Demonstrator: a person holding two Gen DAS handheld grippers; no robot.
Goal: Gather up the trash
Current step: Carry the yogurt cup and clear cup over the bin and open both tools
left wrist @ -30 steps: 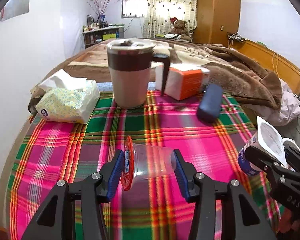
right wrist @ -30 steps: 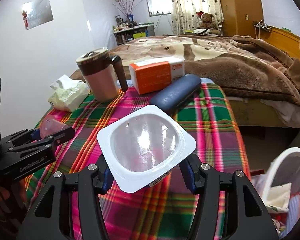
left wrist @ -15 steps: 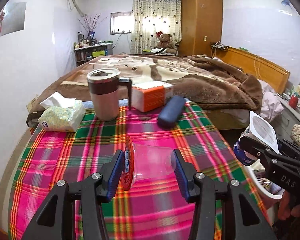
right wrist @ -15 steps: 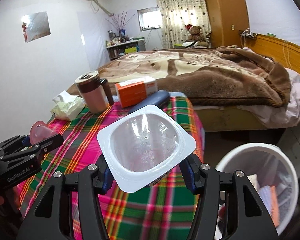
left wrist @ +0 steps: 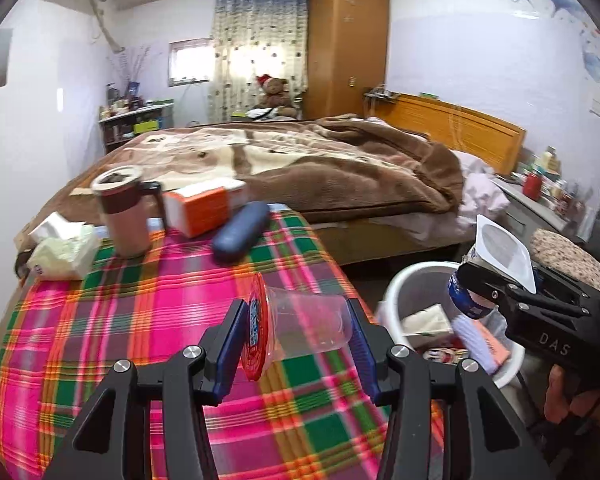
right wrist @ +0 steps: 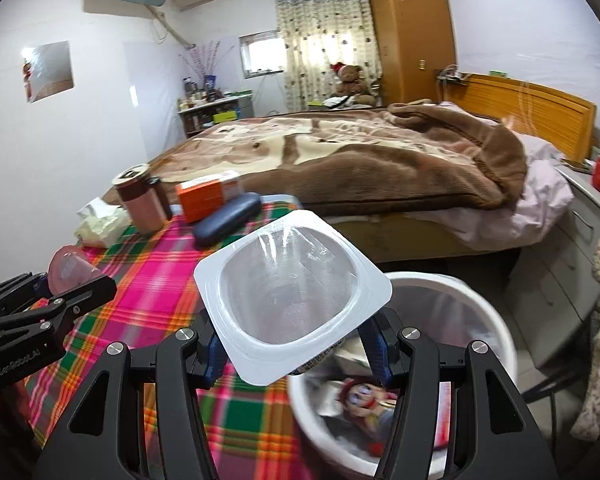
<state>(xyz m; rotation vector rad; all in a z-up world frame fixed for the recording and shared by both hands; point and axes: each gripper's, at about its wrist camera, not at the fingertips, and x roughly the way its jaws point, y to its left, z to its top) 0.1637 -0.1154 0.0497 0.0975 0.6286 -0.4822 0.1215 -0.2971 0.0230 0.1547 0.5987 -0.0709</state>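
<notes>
My left gripper [left wrist: 296, 332] is shut on a clear plastic cup [left wrist: 308, 322] with a red lid, lying sideways between the blue pads, above the right edge of the plaid table. In the right wrist view that gripper [right wrist: 76, 284] shows at the left with the cup [right wrist: 66, 266]. My right gripper [right wrist: 294, 344] is shut on an empty white yogurt cup [right wrist: 290, 284], mouth toward the camera, over the near rim of the white trash bin [right wrist: 476, 312]. In the left wrist view the right gripper [left wrist: 476, 280], its yogurt cup [left wrist: 500, 254] and the bin [left wrist: 404, 284] appear at the right.
On the plaid tablecloth [left wrist: 140, 320] stand a brown mug [left wrist: 124, 216], an orange box [left wrist: 204, 208], a dark blue case [left wrist: 240, 232] and a tissue pack [left wrist: 64, 252]. A bed with a brown blanket [left wrist: 320, 168] lies behind. The bin holds wrappers. A cabinet [right wrist: 572, 256] stands right of it.
Both grippers have drawn back from the table and swung right with their cups still held. The white bin has come into view below the right gripper.
</notes>
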